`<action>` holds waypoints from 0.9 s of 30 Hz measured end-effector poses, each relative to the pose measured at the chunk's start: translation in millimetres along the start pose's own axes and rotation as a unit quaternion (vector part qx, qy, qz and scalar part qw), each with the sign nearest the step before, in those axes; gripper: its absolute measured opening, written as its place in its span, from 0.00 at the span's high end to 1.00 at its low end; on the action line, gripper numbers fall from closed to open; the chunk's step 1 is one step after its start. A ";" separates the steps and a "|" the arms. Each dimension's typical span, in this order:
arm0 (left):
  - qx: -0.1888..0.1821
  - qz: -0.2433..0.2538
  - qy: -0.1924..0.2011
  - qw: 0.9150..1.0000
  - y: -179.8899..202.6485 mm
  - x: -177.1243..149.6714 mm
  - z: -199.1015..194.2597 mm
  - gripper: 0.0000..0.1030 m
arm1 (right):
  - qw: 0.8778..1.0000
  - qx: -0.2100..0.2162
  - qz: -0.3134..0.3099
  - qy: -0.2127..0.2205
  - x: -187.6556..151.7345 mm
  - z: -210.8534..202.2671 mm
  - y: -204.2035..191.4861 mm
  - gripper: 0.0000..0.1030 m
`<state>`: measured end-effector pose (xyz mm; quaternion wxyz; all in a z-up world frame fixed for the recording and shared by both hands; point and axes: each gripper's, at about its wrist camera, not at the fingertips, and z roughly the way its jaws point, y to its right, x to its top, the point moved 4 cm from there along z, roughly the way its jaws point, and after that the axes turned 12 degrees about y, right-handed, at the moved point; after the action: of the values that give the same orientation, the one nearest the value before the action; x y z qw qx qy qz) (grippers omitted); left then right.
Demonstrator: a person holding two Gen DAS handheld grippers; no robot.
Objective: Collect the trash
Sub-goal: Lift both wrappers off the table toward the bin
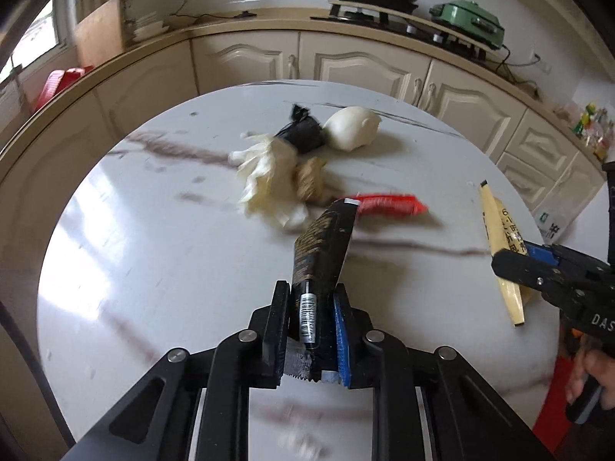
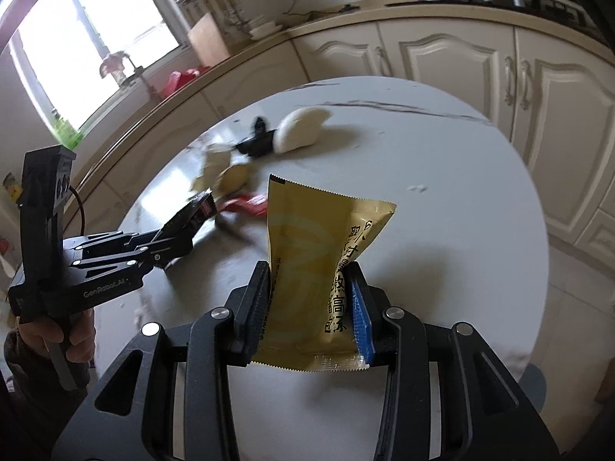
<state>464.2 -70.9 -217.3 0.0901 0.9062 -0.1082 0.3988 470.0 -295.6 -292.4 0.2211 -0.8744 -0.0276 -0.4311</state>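
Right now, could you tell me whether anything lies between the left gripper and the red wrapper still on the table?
No separate obstacle lies there, but the left gripper is shut on the black wrapper, whose far end reaches to the red wrapper. The gloves and brown wad lie just beyond, to the left.

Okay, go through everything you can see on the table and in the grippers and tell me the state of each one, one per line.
left gripper: shut on black wrapper
black wrapper: held, lifted
right gripper: shut on yellow packet
yellow packet: held, pinched at its middle
red wrapper: lying on table
white gloves: crumpled, on table
black bag: bunched up, on table
white bag: bulging, on table
table: round, marble-patterned
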 end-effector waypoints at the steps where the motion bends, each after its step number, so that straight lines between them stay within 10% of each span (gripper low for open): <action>1: 0.000 -0.004 0.003 1.000 -2.5 -4.4 -7.1 0.86 | 1.000 0.005 -0.001 0.000 -2.7 -1.7 -6.7 0.64; 22: 0.009 -0.047 0.024 0.999 -6.9 -29.0 -88.7 0.99 | 0.999 0.049 0.010 0.017 -22.6 -47.3 -54.2 0.65; 27: 0.014 -0.053 0.001 0.998 4.8 -35.5 -80.7 0.53 | 0.998 0.049 0.022 0.018 -29.6 -48.2 -46.1 0.65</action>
<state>382.8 -51.0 -189.5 0.0987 0.9115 -0.0539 0.3957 404.7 -269.6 -272.8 0.2733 -0.8551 -0.0256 -0.4399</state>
